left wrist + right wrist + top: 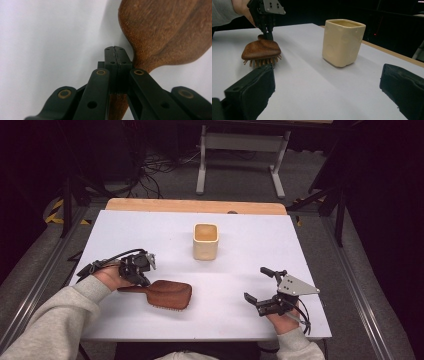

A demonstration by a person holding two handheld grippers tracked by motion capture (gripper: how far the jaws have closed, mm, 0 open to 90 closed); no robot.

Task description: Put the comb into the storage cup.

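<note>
We start at the left gripper (139, 272). In the left gripper view its two black jaws are pressed flat together, and we see a thin line where the pads meet. The jaws are hard black plastic with little round brass pins in them. They sit right over the thin handle of the wooden hairbrush (162, 32). We cannot tell if the handle is pinched between them, because from that camera the tips look closed on each other with the wood below them.

The hairbrush is brown and smooth, with dark lines in the wood. Its head is wide and rounded, like a paddle. In the right gripper view we see it lying bristles down (262, 50), with short brown pegs poking out under the edge. It lies on the near left part of the white table (150, 235), which is flat and plain.

The right gripper (262, 287) is on the near right side, well apart from the brush. Its jaws are spread wide, with nothing between them. A grey three-cornered plate sits on top of it.

In the middle of the table, farther back, stands a cream cup (205, 241). It is squarish with soft corners, smooth and shiny, and upright.
</note>
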